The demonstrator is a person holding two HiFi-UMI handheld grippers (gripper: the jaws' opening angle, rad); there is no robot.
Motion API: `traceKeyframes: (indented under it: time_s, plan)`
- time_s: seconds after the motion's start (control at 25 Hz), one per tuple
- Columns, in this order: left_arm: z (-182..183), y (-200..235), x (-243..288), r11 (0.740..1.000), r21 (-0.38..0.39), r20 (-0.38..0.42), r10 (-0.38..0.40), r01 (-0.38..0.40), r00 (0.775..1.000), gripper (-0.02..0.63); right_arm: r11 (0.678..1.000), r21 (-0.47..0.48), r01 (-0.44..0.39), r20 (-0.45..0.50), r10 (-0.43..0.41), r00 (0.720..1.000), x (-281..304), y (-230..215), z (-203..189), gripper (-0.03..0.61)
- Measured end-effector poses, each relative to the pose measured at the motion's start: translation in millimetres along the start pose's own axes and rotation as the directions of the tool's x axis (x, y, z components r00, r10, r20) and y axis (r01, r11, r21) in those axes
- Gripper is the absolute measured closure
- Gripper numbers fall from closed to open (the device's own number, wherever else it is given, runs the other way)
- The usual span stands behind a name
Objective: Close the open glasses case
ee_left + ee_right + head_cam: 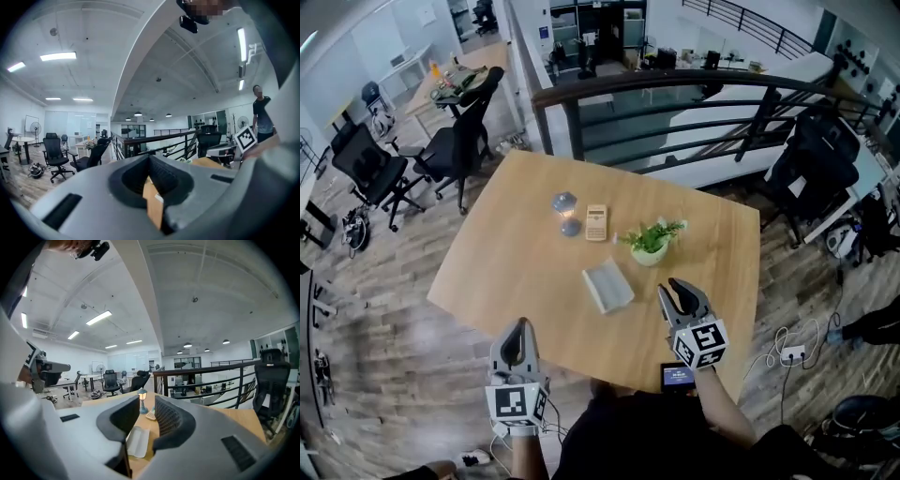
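The glasses case (607,285), a pale grey oblong, lies flat on the wooden table (506,262) near its middle, and its lid looks down. In the right gripper view the case (138,441) lies just ahead of the jaws and a little left. My right gripper (678,291) hovers to the right of the case, near the table's front, and is open with nothing between its fingers (146,404). Over the table's near edge, left of the case, my left gripper (519,330) stays apart from it. Its jaws (149,161) are closed together and empty.
Behind the case stand a small potted plant (652,242), a beige calculator (596,222) and a little blue lamp (566,213). A small device with a lit screen (678,376) sits at the near edge. A dark railing (675,89) runs behind the table; office chairs (455,141) stand at the left.
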State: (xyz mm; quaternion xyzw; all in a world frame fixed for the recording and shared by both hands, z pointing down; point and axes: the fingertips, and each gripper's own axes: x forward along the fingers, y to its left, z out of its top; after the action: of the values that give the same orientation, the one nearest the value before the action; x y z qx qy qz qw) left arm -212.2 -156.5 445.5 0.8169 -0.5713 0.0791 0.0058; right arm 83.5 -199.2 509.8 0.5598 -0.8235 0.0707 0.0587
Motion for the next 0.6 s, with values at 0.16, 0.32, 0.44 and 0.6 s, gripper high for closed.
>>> traceKeyframes:
  time_s: [0.16, 0.32, 0.44, 0.6]
  plan:
    - [-5.8, 7.0, -10.4, 0.999, 0.001, -0.02, 0.042, -0.042, 0.999, 0.614, 0.998, 0.047, -0.034, -0.091, 0.038, 0.995, 54.6, -8.1, -48.9, 0.468]
    - [-3.9, 10.9, -13.9, 0.998, -0.01, -0.052, 0.066, -0.067, 0.996, 0.614, 0.992, 0.105, -0.074, -0.246, 0.098, 0.964, 114.0, -6.7, -116.6, 0.468]
    - [-9.2, 13.2, -24.1, 0.997, -0.009, -0.07, 0.075, -0.076, 0.995, 0.614, 0.981, 0.181, -0.065, -0.36, 0.127, 0.924, 135.1, 1.0, -172.7, 0.468]
    - [-13.6, 16.0, -32.7, 0.995, -0.001, -0.1, 0.094, -0.095, 0.991, 0.614, 0.979, 0.196, -0.049, -0.445, 0.134, 0.885, 146.9, -1.9, -213.6, 0.468]
